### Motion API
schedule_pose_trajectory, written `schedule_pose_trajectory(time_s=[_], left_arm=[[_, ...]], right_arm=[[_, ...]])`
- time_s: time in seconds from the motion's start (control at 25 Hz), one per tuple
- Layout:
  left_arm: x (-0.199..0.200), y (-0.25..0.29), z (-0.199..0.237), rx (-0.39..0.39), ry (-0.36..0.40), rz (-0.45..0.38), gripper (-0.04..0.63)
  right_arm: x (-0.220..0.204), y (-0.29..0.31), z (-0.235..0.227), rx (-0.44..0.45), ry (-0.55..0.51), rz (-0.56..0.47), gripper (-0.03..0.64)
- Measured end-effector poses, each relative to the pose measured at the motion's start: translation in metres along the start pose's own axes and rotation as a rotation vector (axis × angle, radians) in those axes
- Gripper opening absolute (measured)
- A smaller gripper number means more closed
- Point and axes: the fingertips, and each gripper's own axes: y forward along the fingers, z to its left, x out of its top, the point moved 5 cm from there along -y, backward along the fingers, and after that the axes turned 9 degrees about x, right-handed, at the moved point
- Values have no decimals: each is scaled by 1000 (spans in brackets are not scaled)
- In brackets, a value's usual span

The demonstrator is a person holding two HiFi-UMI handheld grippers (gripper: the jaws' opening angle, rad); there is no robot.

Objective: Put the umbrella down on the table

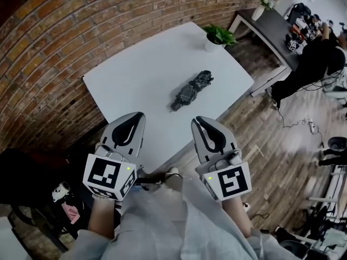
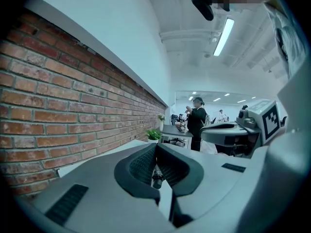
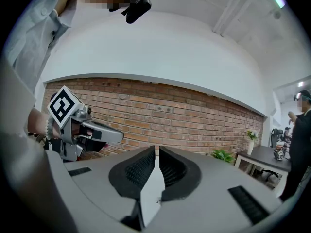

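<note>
umbrella (image 1: 192,90) is folded up, dark, lying flat on the white table (image 1: 135,69), nothing touching it. it sits out ahead of both grippers, well past the tips, a bit more in front of the right gripper (image 1: 198,119) than the left gripper (image 1: 140,114). both grippers hover side by side over the near edge of the table, pointing out across it toward the umbrella.

left gripper's jaws are pressed together with nothing pinched in them, and its own view shows that pretty clearly. same deal on the right: jaws together, only a thin sliver of white table showing between the pads.

further out beyond the umbrella there's a potted plant (image 1: 218,36) at the far corner of the table. brick wall (image 1: 59,31) runs along the left gripper's side. off past the right gripper there's a dark desk (image 1: 271,23) with a person (image 1: 312,64) standing at it.
</note>
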Motion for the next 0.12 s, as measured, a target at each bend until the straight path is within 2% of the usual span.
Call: schedule_pose_trajectory(time_s=[0.12], left_arm=[[5,4,-1,1,-11,-18,18]], right_arm=[[0,1,-2,-2,-11,-7,57]])
